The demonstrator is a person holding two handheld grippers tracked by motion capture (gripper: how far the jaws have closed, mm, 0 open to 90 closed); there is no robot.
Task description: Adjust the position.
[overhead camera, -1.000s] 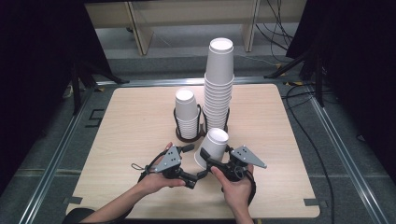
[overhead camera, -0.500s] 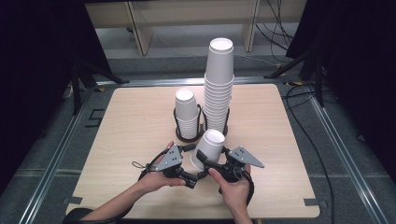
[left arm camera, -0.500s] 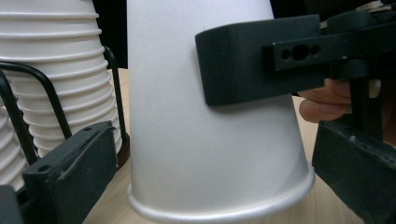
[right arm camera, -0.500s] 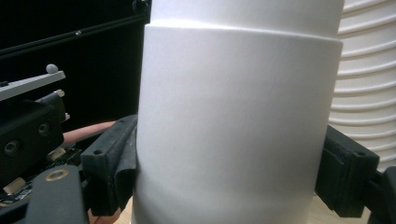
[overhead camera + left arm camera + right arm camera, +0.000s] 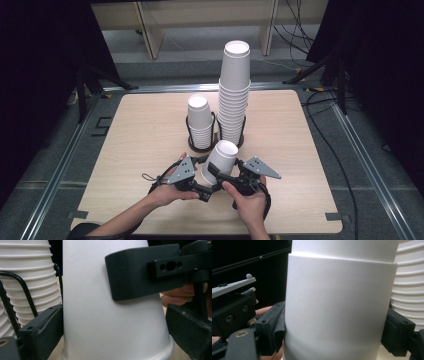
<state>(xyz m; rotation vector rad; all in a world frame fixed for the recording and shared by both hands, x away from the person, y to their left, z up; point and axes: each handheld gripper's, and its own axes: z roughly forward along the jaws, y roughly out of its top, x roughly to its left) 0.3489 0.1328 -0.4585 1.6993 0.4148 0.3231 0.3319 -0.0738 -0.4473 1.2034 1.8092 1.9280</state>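
Plainly paper: a white cup (image 5: pixel 221 157), smooth and matt, tapering, with a rolled rim at its wider end, held tilted just above the near half of the pale wood-grain table (image 5: pixel 135 150), right in front of the stacks. Caught between both tools.

Right gripper (image 5: pixel 220 176): blocky black jaws clamped on the cup's wall, one pad flat against each side in the right gripper view. Left gripper (image 5: pixel 206 190): jaws just now closing, with the cup's wide end between them; one jaw against the wall, the other just beside the rolled rim, too close to tell whether pressing or merely near.

Behind the cup, a short stack (image 5: pixel 200 122) and a tall stack (image 5: pixel 234 95) of the same white cups, ribbed by their many rims, standing in a thin black wire holder (image 5: pixel 189 131).

Hard to read: a faint step line across the cup's wall high in the right gripper view, perhaps a second cup nested inside, not certain. Cup cut off at the top in both gripper views. Fingertips half hidden behind the jaws; forearms cropped at the bottom edge.
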